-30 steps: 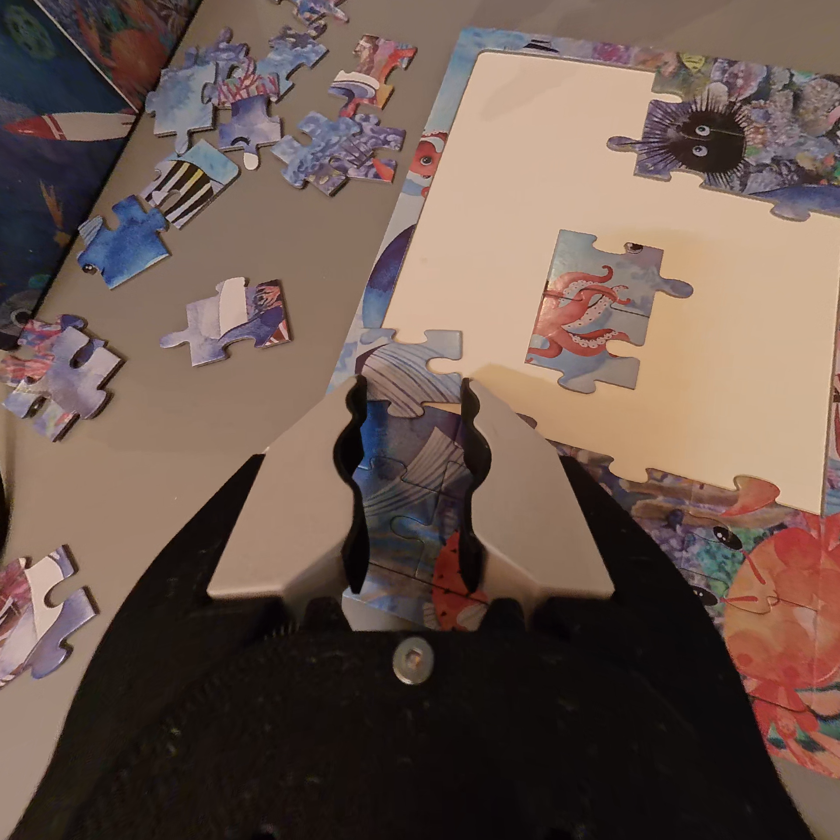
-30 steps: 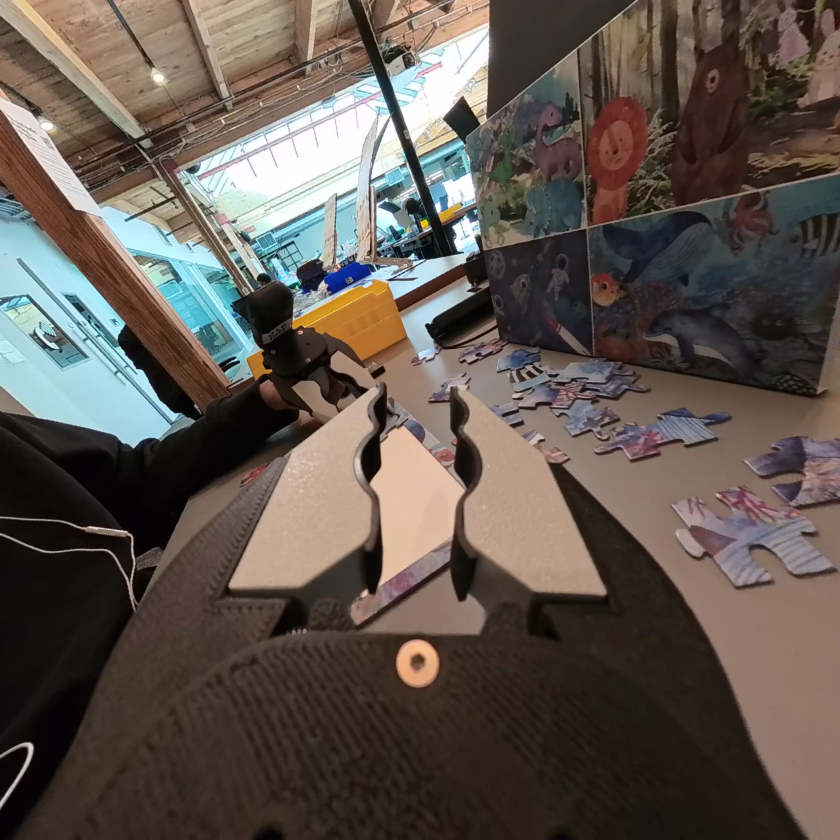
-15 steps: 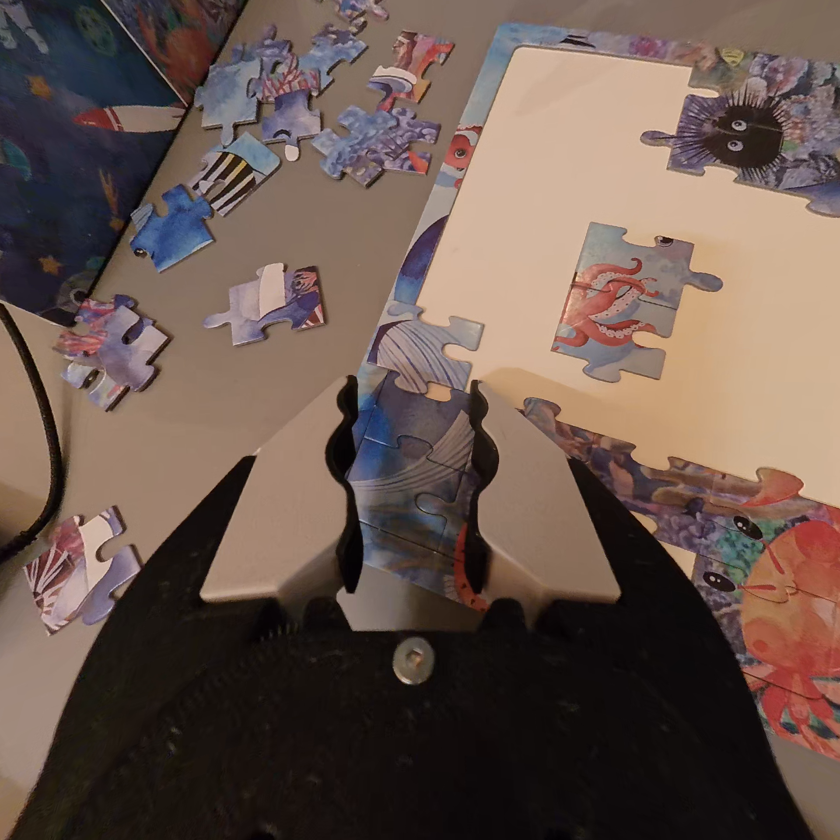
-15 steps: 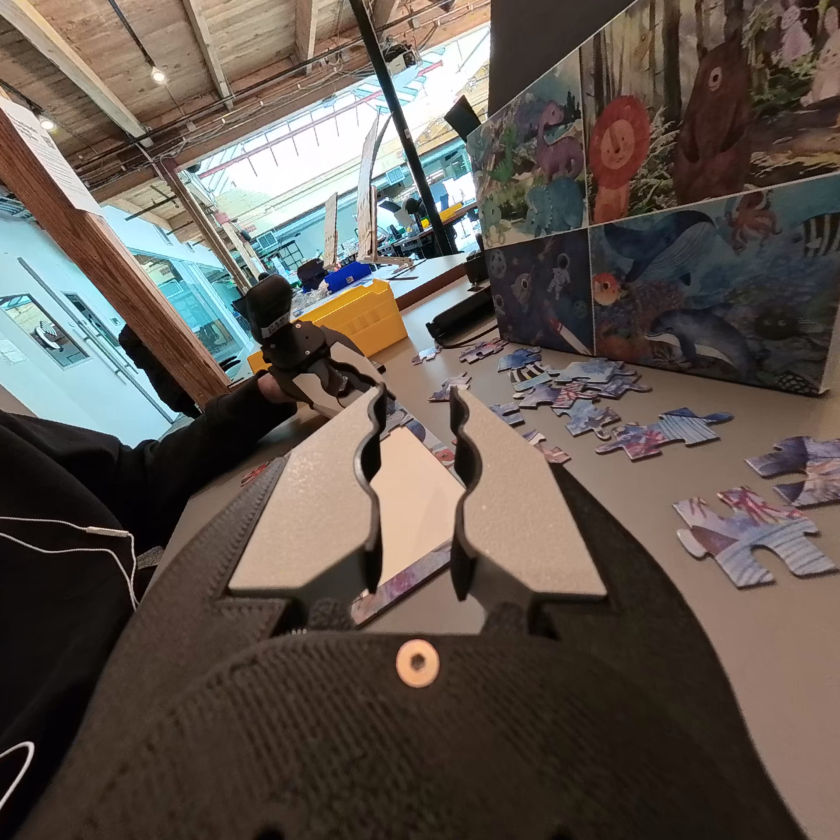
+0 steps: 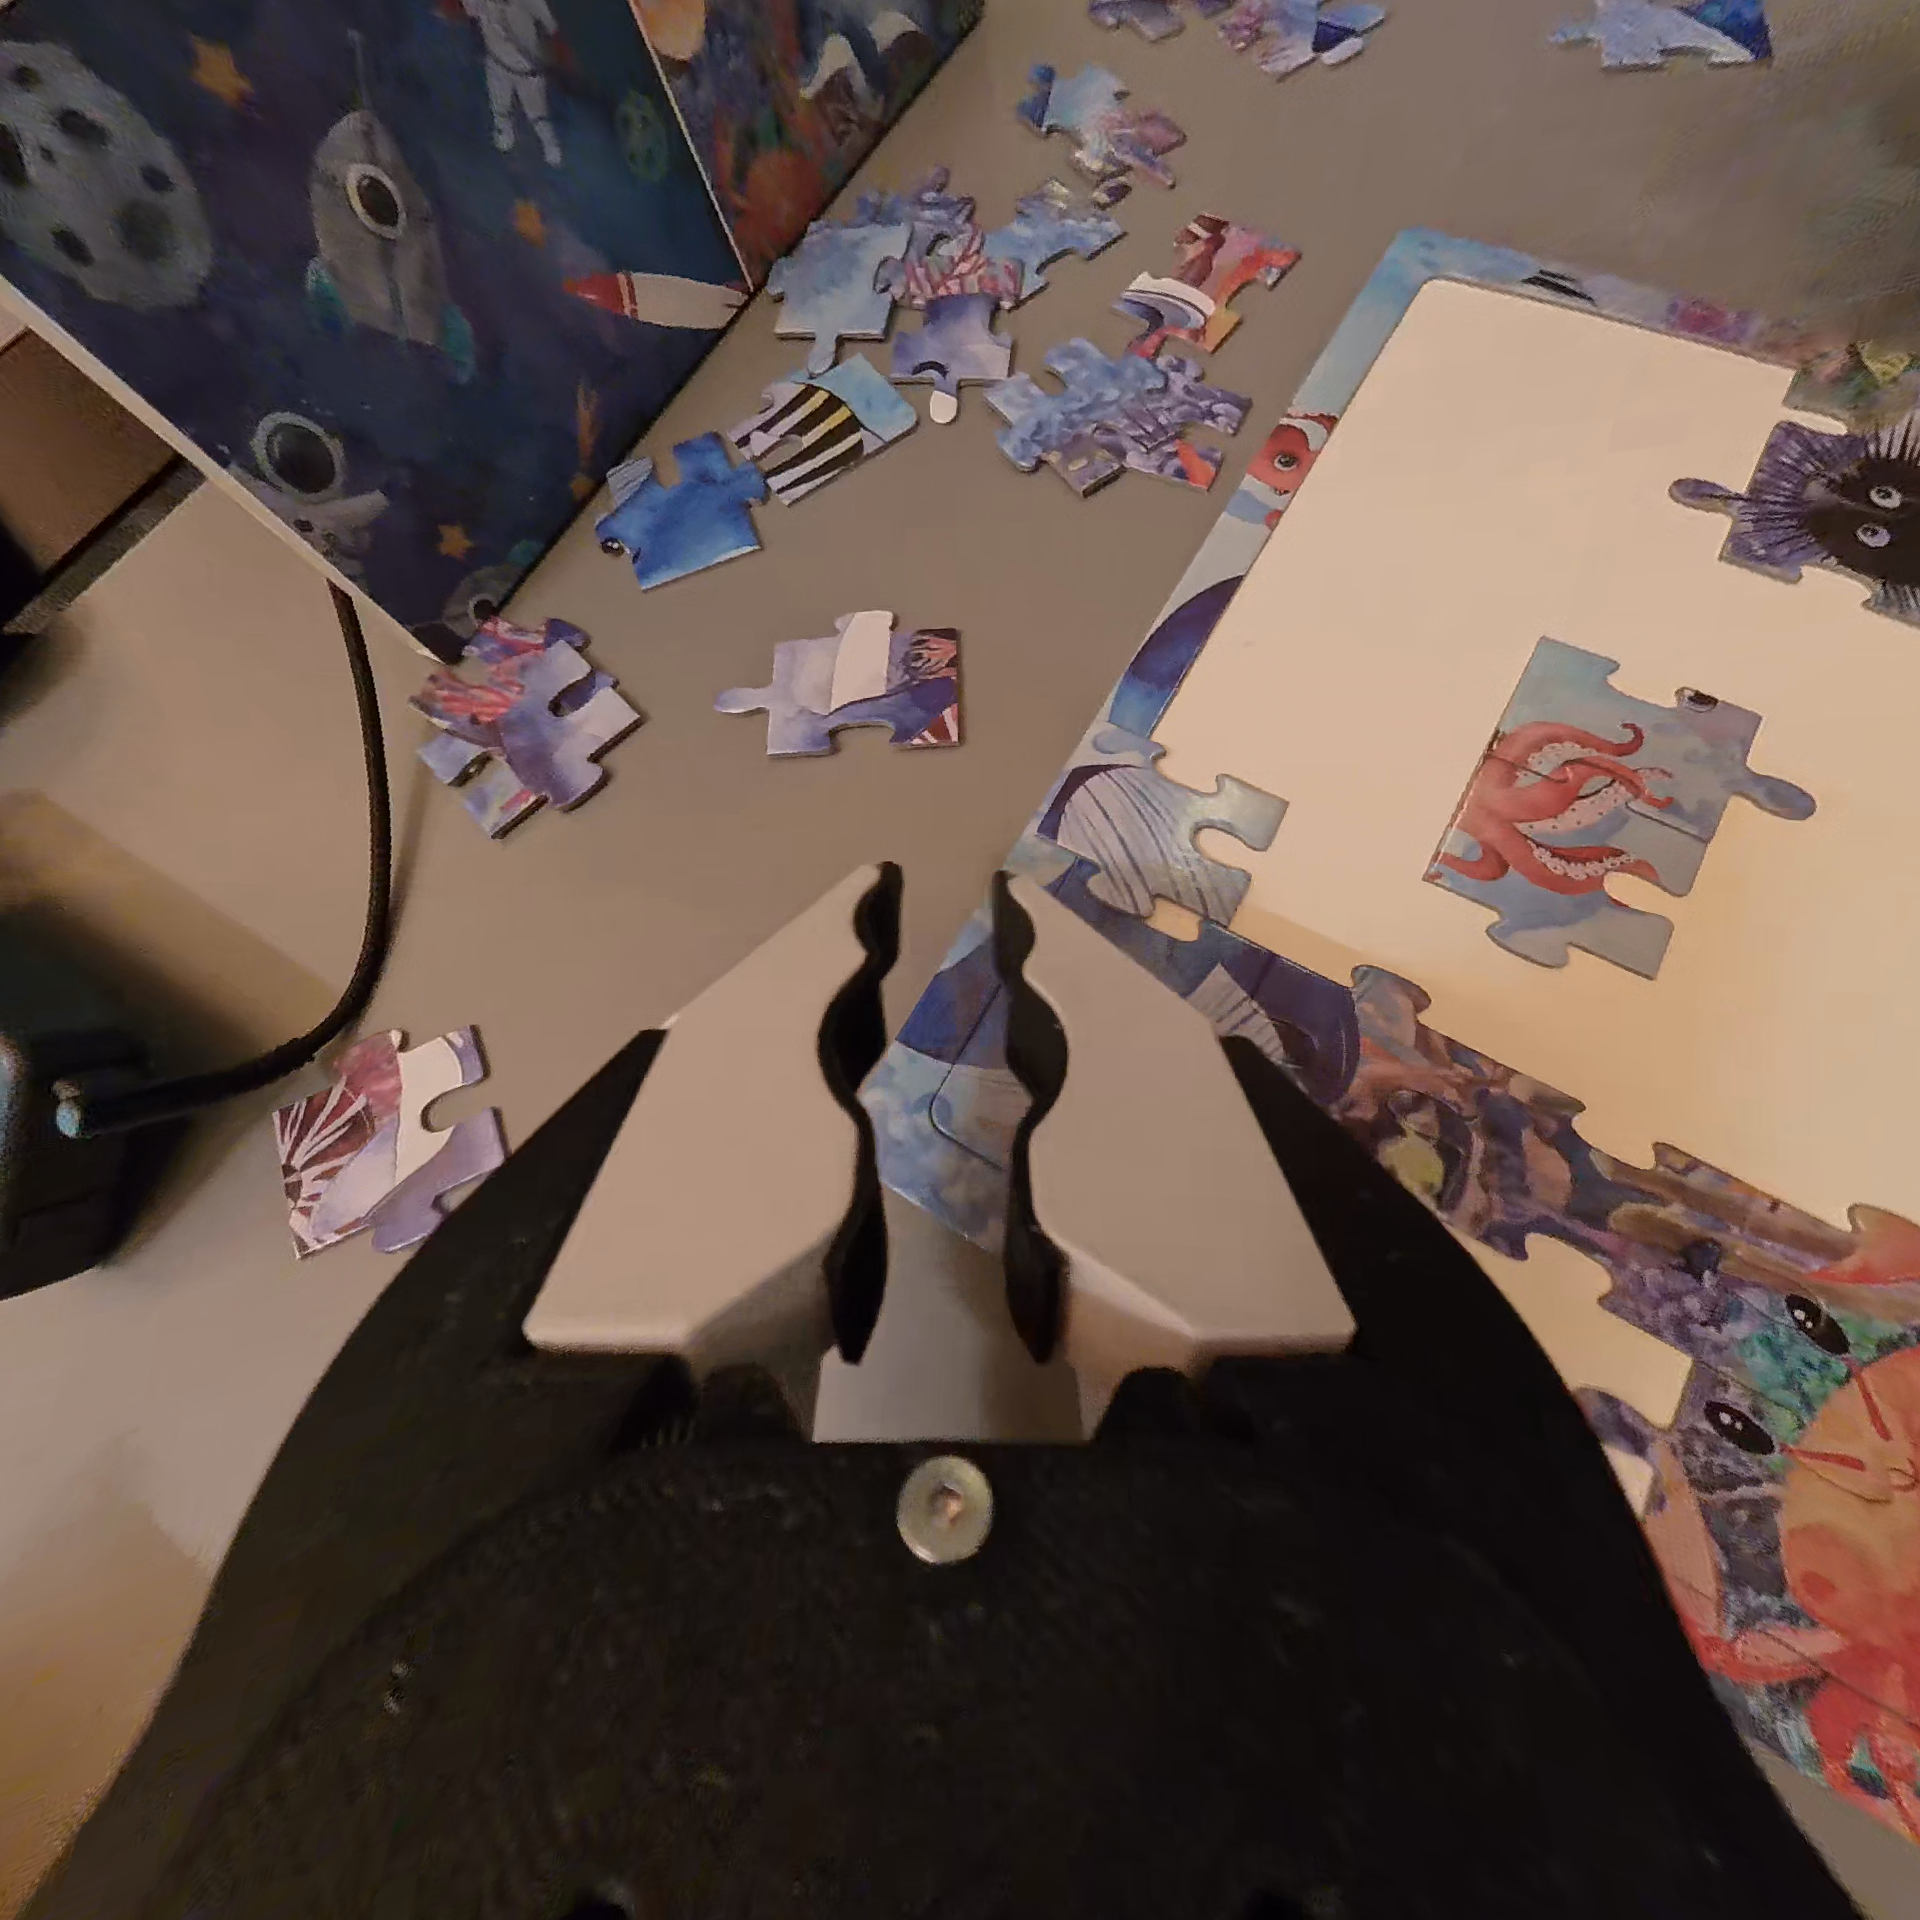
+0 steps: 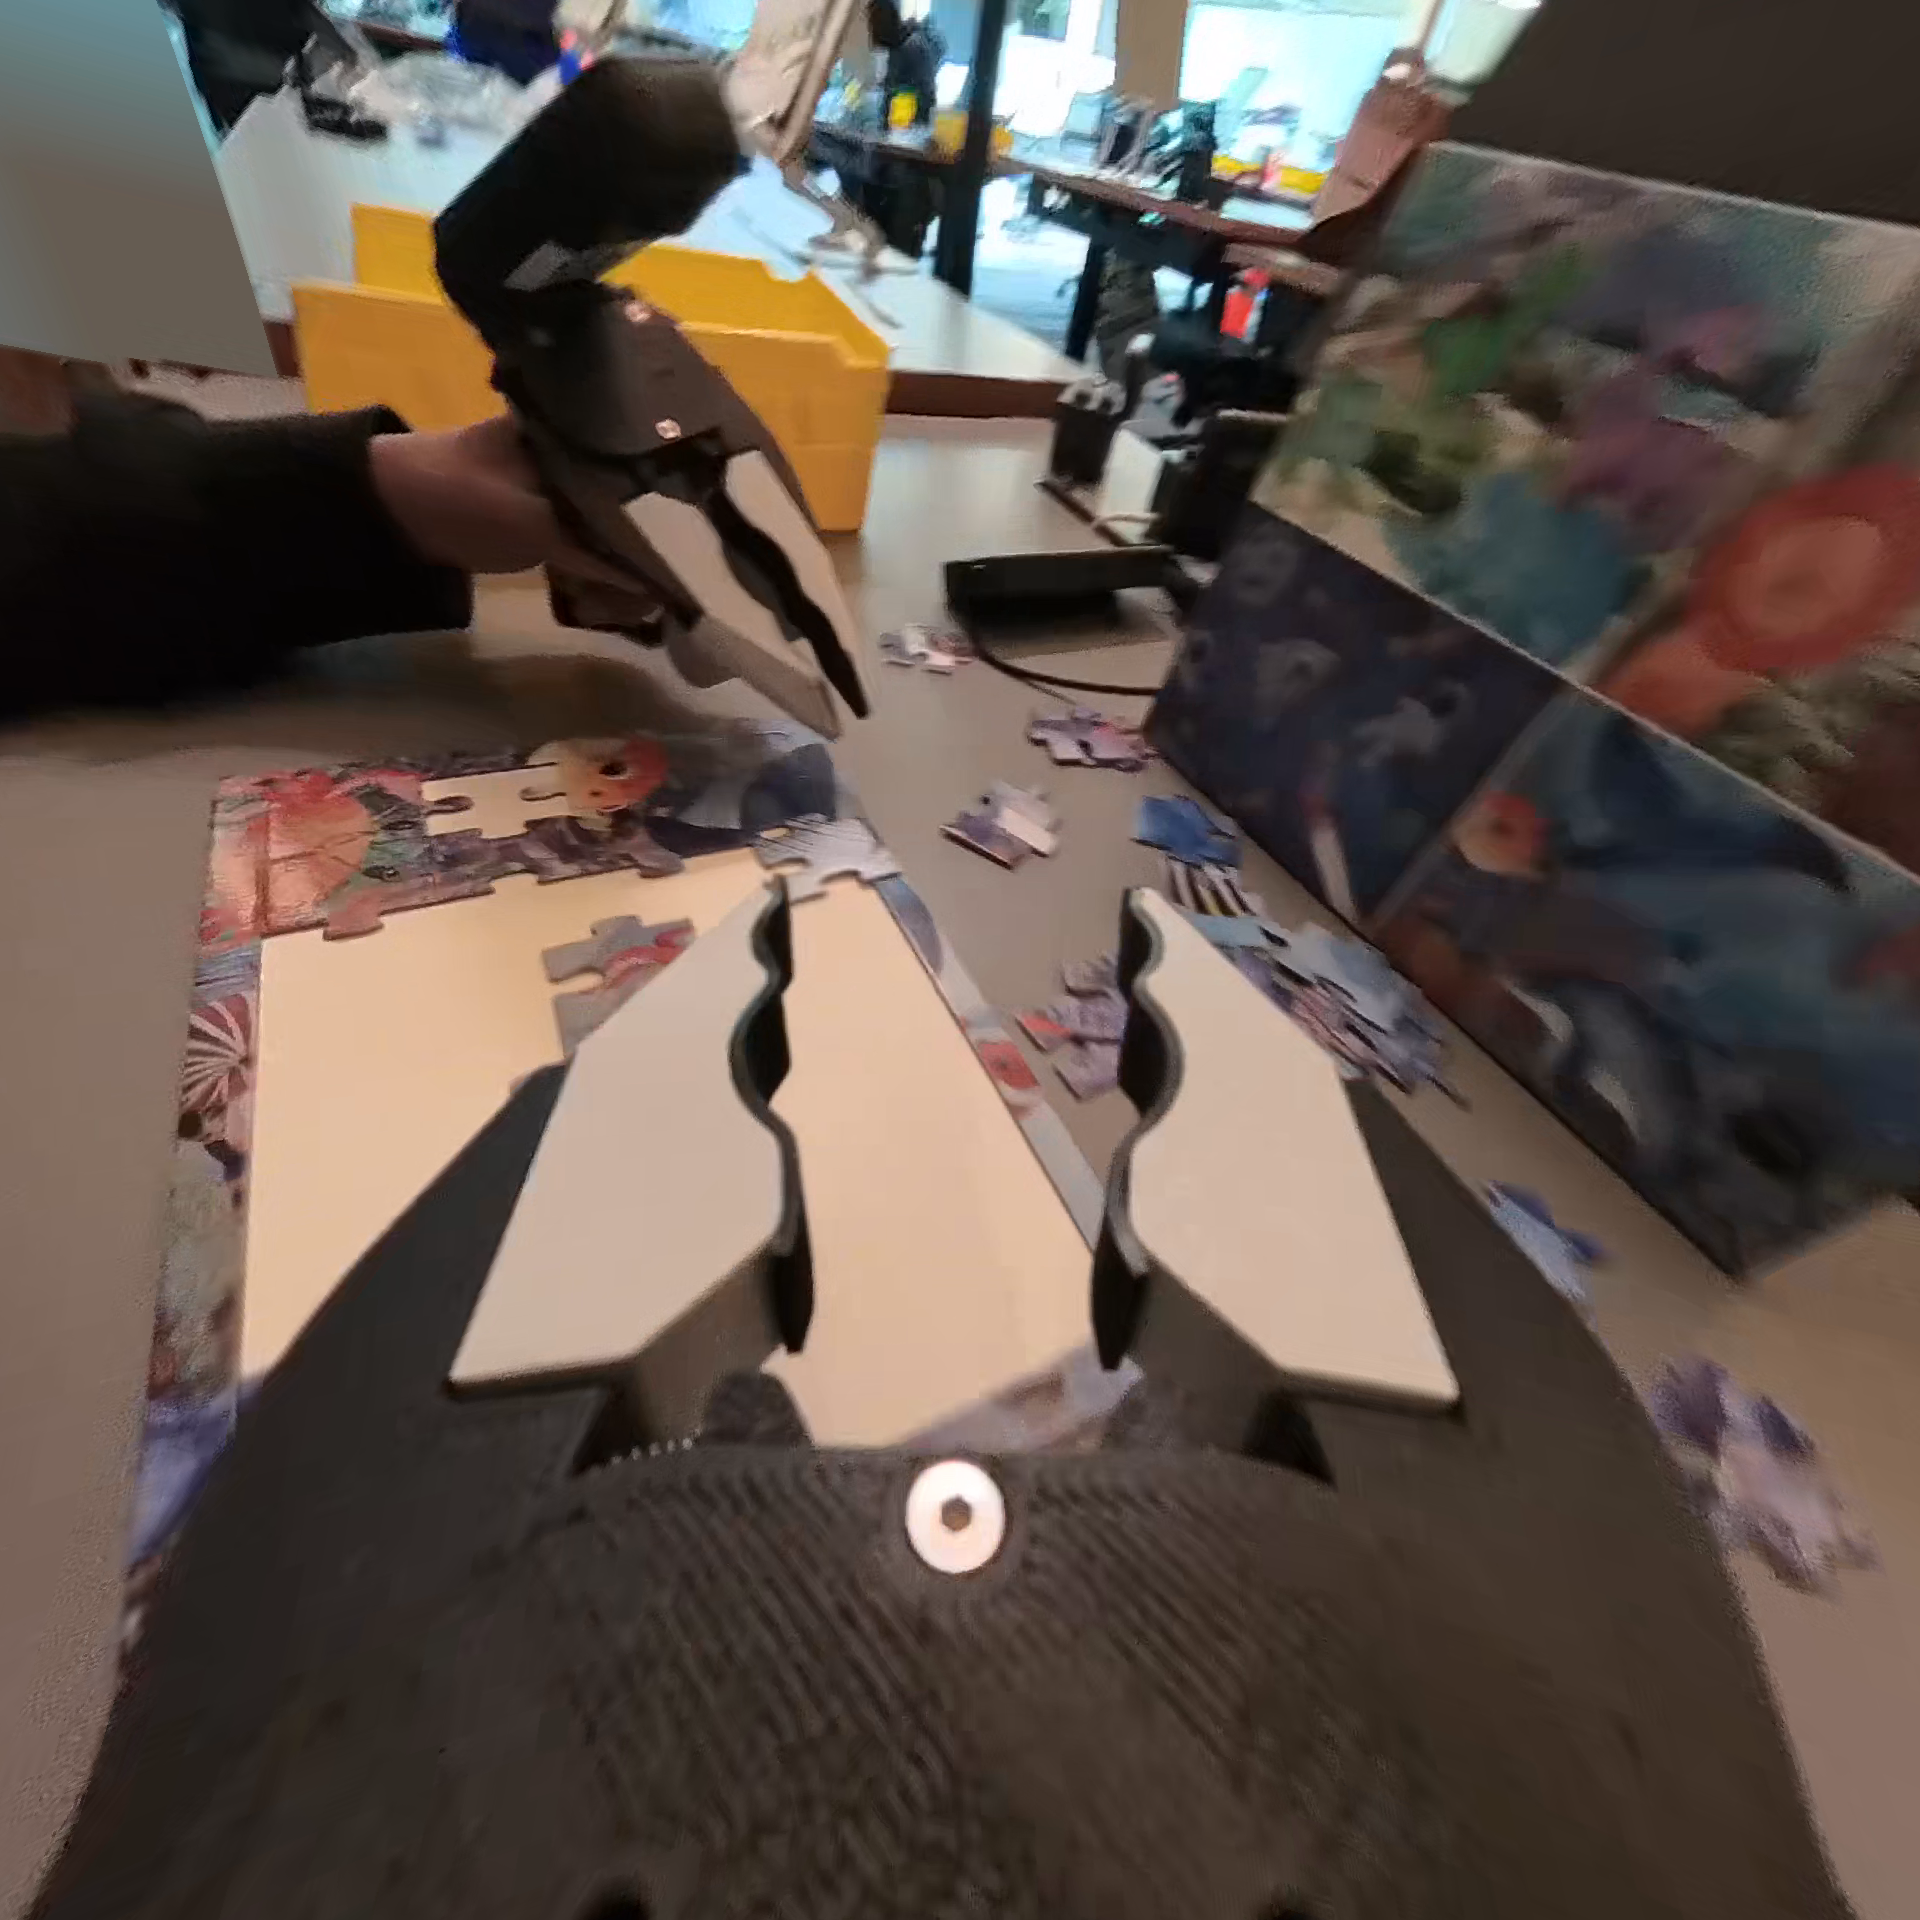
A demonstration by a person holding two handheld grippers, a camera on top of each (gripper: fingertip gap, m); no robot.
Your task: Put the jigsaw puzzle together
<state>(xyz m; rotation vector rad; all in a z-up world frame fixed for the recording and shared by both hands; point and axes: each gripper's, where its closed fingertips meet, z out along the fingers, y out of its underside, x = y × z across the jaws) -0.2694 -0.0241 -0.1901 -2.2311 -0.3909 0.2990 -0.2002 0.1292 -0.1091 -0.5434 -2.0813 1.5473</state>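
The puzzle board (image 5: 1455, 499) has a white bare middle and a picture frame. Joined pieces fill its near edge (image 5: 1538, 1184) and the sea urchin corner (image 5: 1849, 509). A two-piece octopus block (image 5: 1590, 810) lies loose on the white. My left gripper (image 5: 940, 883) hovers over the board's near left corner, its jaws a narrow gap apart with nothing between them; it also shows in the right wrist view (image 6: 847, 717). My right gripper (image 6: 956, 896) is wide open and empty above the board (image 6: 416, 1091). Loose pieces (image 5: 852, 686) lie on the grey table to the left.
The picture box (image 5: 312, 260) stands at the far left with several loose pieces (image 5: 935, 291) beside it; it also shows at the right of the right wrist view (image 6: 1558, 779). A black cable (image 5: 364, 831) runs by a piece (image 5: 384, 1132). A yellow bin (image 6: 727, 343) stands behind. Spacing between my two grippers at the tips: around 20 centimetres.
My left gripper has drawn back and left off the board, its jaws narrower. My right gripper has tipped down over the board and opened wide.
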